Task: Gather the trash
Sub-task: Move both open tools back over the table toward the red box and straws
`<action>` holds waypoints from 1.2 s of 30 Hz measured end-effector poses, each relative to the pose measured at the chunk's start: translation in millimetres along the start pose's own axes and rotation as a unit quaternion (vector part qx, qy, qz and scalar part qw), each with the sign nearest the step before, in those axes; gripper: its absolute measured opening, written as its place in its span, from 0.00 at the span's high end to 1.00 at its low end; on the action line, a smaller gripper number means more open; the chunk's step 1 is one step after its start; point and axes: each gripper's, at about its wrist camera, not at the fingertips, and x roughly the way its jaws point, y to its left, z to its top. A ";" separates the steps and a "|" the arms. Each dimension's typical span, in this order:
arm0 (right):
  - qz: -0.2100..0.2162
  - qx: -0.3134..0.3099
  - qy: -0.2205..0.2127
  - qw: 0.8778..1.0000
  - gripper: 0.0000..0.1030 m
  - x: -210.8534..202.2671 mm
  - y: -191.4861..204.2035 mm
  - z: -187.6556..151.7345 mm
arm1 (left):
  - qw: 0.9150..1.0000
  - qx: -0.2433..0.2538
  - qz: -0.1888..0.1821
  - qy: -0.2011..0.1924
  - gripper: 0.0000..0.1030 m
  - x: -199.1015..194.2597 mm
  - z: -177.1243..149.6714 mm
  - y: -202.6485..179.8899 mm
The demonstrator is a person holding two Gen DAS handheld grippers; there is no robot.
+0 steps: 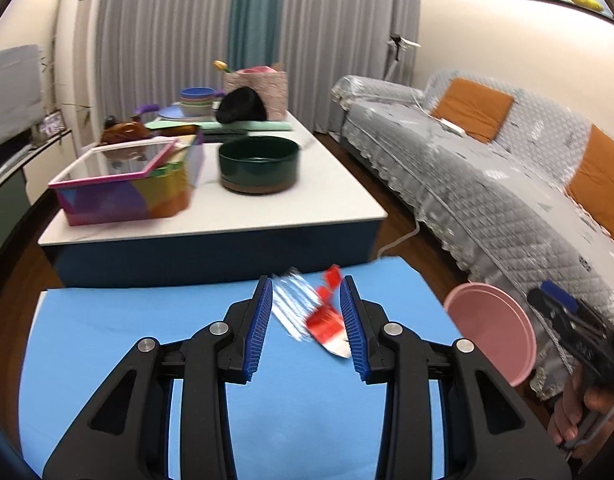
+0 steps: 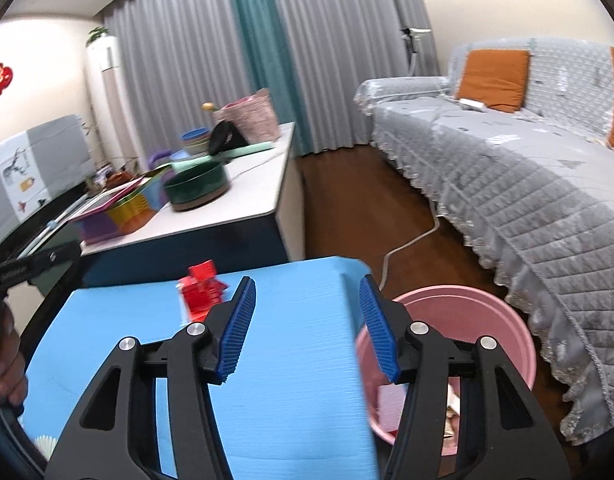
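Wrapper first: your left gripper (image 1: 306, 322) is clamped on a crumpled red, white and silver snack wrapper (image 1: 321, 316), held above the blue table (image 1: 127, 320), and from the right wrist view the same red wrapper (image 2: 201, 290) shows left of your right gripper (image 2: 307, 330). To its right, past the table's edge, the pink bin (image 1: 491, 332) stands on the floor against the sofa skirt (image 1: 547, 240). Carry the wrapper rightward over the table edge and centre it above the bin's mouth before you let go; I judge a light foil piece may flutter, so lower it close to the rim. Your right gripper stands partly spread with nothing between its pads, hanging over the table corner and the bin (image 2: 487, 312); move it aside so the two tools do not meet. Motion blur smears the wrapper, so its print is unreadable, and the bin's contents show only as pale scraps behind the right finger.
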 end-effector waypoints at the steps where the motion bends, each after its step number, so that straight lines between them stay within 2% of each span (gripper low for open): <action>1: 0.007 -0.004 0.003 1.000 0.47 3.9 5.8 -1.4 | 1.000 -0.005 0.002 -0.001 0.66 1.5 -2.3 5.2; 7: 0.036 -0.029 0.017 0.999 0.46 25.1 33.1 -4.8 | 0.999 -0.036 0.013 0.018 0.73 26.6 -23.5 33.3; 12: 0.054 -0.051 0.032 0.997 0.44 53.8 54.6 -7.0 | 0.997 -0.068 0.022 0.017 0.77 37.3 -22.5 59.1; 14: 0.061 -0.056 0.042 0.996 0.36 71.6 64.6 -8.5 | 0.996 -0.079 0.028 0.014 0.78 39.3 -19.5 67.5; 23: 0.088 -0.087 0.091 0.988 0.17 153.8 111.8 -18.7 | 0.994 -0.094 0.045 0.025 0.81 56.1 -23.2 92.6; 28: 0.089 -0.088 0.124 0.984 0.15 190.0 121.4 -23.4 | 0.993 -0.099 0.047 0.033 0.81 61.3 -26.6 99.4; 36: 0.086 -0.107 0.144 0.980 0.16 219.0 127.6 -22.6 | 0.993 -0.101 0.046 0.039 0.82 67.9 -27.5 99.6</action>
